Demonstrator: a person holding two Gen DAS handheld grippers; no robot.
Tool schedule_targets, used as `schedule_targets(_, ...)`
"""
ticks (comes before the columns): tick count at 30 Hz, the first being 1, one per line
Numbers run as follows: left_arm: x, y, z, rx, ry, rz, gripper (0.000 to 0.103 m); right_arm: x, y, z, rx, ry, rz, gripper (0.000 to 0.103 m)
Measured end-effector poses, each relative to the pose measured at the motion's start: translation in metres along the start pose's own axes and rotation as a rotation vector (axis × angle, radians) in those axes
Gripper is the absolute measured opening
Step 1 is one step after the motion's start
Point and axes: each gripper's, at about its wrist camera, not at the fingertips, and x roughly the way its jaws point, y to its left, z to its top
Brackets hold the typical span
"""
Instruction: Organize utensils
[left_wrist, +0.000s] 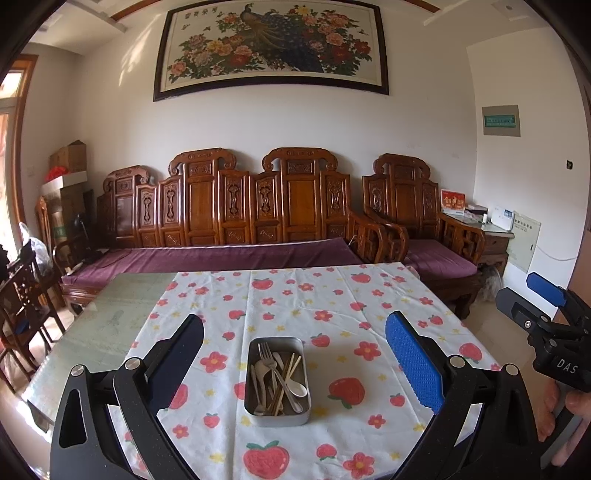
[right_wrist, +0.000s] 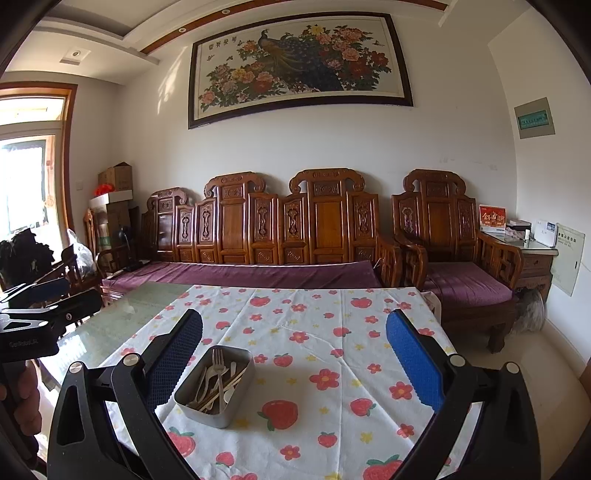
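While both grippers hover spread apart and empty | metal tin (left_wrist: 277, 380) of utensils (left_wrist: 279, 376) (fork, spoons, chopsticks) sits on table (left_wrist: 332, 295), long axis pointing away | centred before left gripper (left_wrist: 294, 363) | right gripper (right_wrist: 294, 363) sees it leftward.

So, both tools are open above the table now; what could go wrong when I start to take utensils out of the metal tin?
1. In the metal tin the fork, white spoon and chopsticks lie crossed; lifting one may drag the others out.
2. The tin looks light and sits on a loose tablecloth, so it may slide or tip.
3. The left tool and right tool, both open, are close together and could collide over the tin.
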Motion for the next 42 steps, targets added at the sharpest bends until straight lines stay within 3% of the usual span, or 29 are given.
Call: schedule_targets(42,-0.0023,-0.0008,-0.0055,-0.003,-0.001,-0.012,0.095,0.0047,0.0045,-0.0053,-0.002,0.013,0.004,0.100)
